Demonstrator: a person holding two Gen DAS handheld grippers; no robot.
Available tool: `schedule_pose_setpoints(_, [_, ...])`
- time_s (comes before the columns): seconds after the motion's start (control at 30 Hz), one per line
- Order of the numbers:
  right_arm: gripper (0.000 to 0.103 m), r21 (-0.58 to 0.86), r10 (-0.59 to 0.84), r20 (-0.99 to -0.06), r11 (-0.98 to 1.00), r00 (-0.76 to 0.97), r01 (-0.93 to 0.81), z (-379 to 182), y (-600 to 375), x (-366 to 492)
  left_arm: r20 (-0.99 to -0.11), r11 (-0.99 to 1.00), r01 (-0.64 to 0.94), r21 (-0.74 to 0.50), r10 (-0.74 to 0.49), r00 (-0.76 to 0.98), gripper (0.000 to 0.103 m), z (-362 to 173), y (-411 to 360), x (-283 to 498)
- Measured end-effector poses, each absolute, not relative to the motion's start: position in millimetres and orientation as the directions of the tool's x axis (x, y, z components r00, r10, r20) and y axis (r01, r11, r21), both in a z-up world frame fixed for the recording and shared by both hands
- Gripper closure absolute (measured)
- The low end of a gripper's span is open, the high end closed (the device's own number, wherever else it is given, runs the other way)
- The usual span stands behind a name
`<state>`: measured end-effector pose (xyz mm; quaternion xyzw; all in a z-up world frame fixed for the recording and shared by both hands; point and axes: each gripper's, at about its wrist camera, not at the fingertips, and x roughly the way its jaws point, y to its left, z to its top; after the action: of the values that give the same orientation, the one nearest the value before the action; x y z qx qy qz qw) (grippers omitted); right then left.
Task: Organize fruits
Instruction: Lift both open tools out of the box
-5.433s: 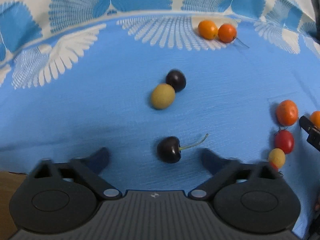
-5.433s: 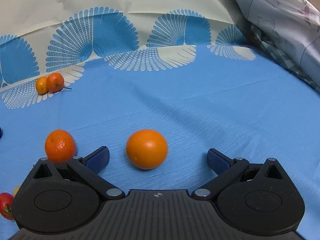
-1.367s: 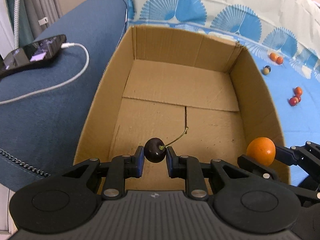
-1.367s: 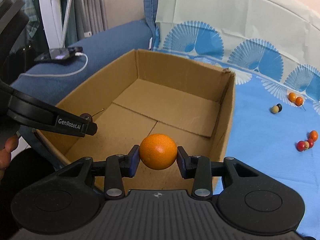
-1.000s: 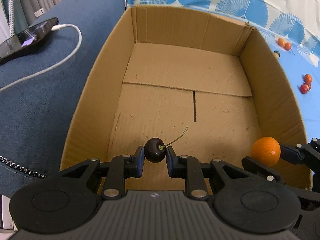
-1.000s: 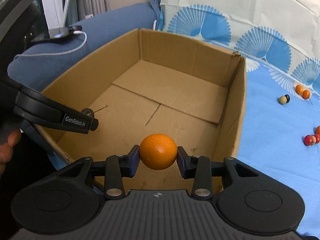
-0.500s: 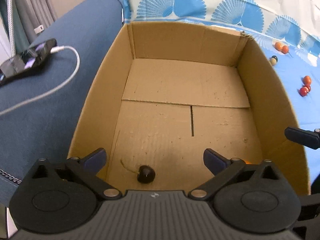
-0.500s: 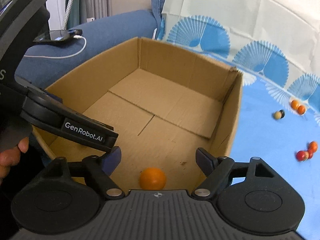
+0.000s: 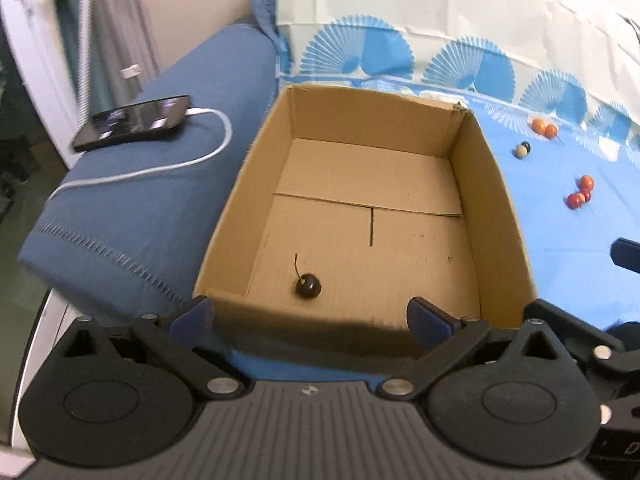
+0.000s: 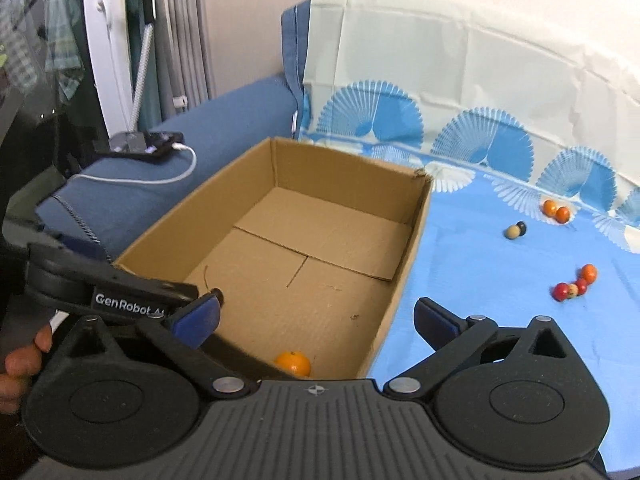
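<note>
Looking down the left wrist view: cardboard box (image 9: pixel 496 208) fills the frame centre, walls upright, floor mostly bare. Cherry (image 9: pixel 308 285) lies on the floor toward the lower left, stem pointing up-frame, apart from every wall. Left gripper (image 9: pixel 310 318) stands wide, nothing between the fingers, tips over the near rim. Phone (image 9: pixel 134 122) with white cable (image 9: pixel 180 162) sits upper left on the blue couch arm (image 9: pixel 132 216).

Right wrist view: orange (image 10: pixel 293 363) rests in the box's near corner, lower centre, just beside the right wall. Right gripper (image 10: pixel 316 318) is wide and empty; its jaws have just been opening. Loose small fruits (image 10: pixel 572 286) lie at the right edge on the blue cloth (image 10: pixel 480 280), well apart from the box.

Versus a second ago: both fruits were clamped above the box; now both lie inside.
</note>
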<state>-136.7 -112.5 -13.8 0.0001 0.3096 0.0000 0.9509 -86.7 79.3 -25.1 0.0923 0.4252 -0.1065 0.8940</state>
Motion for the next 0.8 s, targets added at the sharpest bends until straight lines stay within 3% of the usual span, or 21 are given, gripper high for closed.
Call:
schedule_pose_setpoints(0.4, [0.001, -0.081, -0.038, -0.45, 0.997, 0.892, 0.002, 14.7, -96.2, -209.3, -0.701, 0.965, 0.249, 0.08, -0.123, 0.703, 0.0, 8.3, 81.6, -159.5])
schedule_pose_setpoints(0.8, [0.001, -0.101, -0.045, -0.382, 0.995, 0.923, 0.007, 26.9, -90.4, -238.5, -0.652, 0.97, 0.233, 0.074, -0.13, 0.747, 0.0, 26.5, 89.9, -183.2])
